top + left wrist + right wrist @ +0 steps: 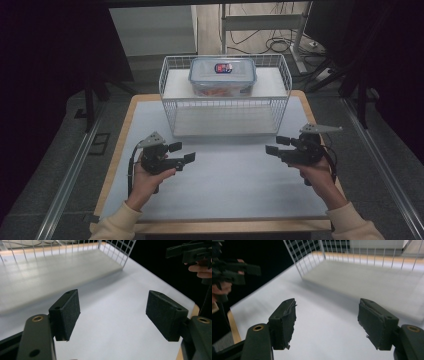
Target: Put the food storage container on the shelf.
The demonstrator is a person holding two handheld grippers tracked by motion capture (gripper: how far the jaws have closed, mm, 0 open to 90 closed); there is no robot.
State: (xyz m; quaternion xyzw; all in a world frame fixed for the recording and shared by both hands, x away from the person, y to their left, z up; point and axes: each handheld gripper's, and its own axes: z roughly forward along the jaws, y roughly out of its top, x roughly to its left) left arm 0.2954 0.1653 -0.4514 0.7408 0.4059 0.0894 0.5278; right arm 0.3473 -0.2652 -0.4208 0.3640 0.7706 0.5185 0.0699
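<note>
**Inspector A:** Checking the container (222,76): it sits on the upper shelf of the wire basket (172,107), at the table's (225,175) far end, long axis running left to right, lid up.

**Inspector B:** Position against the tools?

**Inspector A:** Well beyond both. Left gripper (182,153) and right gripper (274,145) hover over the white mat, tips facing each other, jaws wide, nothing between them.

**Inspector B:** View differences?

**Inspector A:** High view shows the container; the left gripper view (112,310) and right gripper view (327,320) show worn pads and the basket's lower shelf instead.
</note>
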